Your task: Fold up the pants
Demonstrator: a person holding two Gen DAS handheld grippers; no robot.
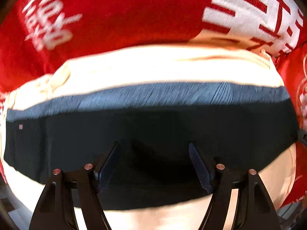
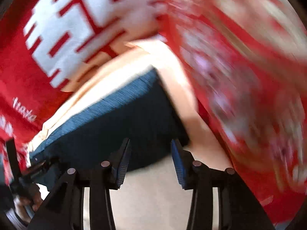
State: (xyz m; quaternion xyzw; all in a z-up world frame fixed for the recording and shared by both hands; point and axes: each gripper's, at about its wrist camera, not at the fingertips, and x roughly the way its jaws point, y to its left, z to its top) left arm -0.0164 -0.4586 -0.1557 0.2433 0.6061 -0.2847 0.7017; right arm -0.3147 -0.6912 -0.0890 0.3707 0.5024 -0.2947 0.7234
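Note:
The pants [image 1: 153, 134] are dark navy and lie as a folded wide band on a cream cloth [image 1: 153, 67]; a lighter blue ribbed strip [image 1: 153, 95] runs along their far edge. My left gripper [image 1: 154, 149] is open over the near middle of the pants, nothing between its blue-padded fingers. In the right wrist view the pants [image 2: 115, 126] show their right end and corner. My right gripper [image 2: 150, 143] is open just at the near right edge of the pants, holding nothing. The left gripper's body [image 2: 25, 174] shows at the far left of the right wrist view.
A red blanket with white lettering [image 1: 115, 9] lies beyond and around the cream cloth. A red patterned fabric [image 2: 239, 76] rises at the right, blurred by motion. The cream cloth [image 2: 153, 191] extends toward me under the right gripper.

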